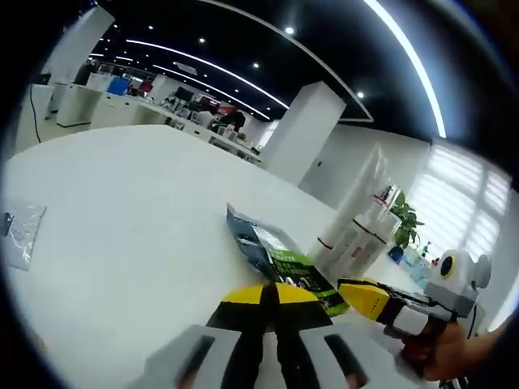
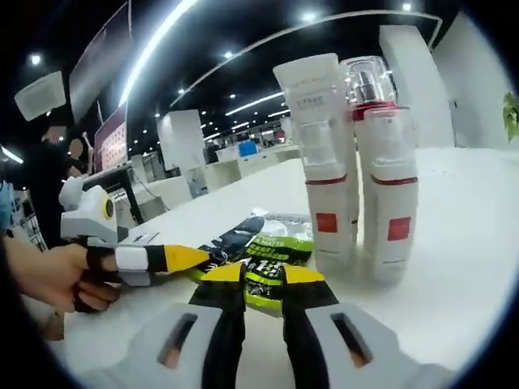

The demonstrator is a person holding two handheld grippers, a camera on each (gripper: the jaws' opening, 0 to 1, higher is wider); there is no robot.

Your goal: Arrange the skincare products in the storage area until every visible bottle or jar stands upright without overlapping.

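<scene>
Three white skincare containers stand upright close together on the white table [image 2: 470, 267]: a tube [image 2: 320, 162], a clear-capped pump bottle [image 2: 369, 89] and a red-banded bottle [image 2: 393, 194]. The same bottles [image 1: 357, 231] show in the left gripper view. A green sachet [image 2: 276, 247] and a dark sachet [image 2: 235, 235] lie flat in front of them, with the sachets [image 1: 280, 259] overlapping. My right gripper [image 2: 263, 279] is open by a narrow gap just short of the green sachet. My left gripper [image 1: 272, 293] is shut and empty, and its yellow tip [image 2: 178, 258] points at the sachets from the left.
A clear plastic packet [image 1: 20, 231] lies at the table's far left. A person's hand [image 2: 53, 275] holds the left gripper. The right gripper [image 1: 369, 298] enters from the right beside the sachets. Desks, a white pillar [image 1: 304, 134] and a potted plant [image 1: 405, 219] stand beyond the table.
</scene>
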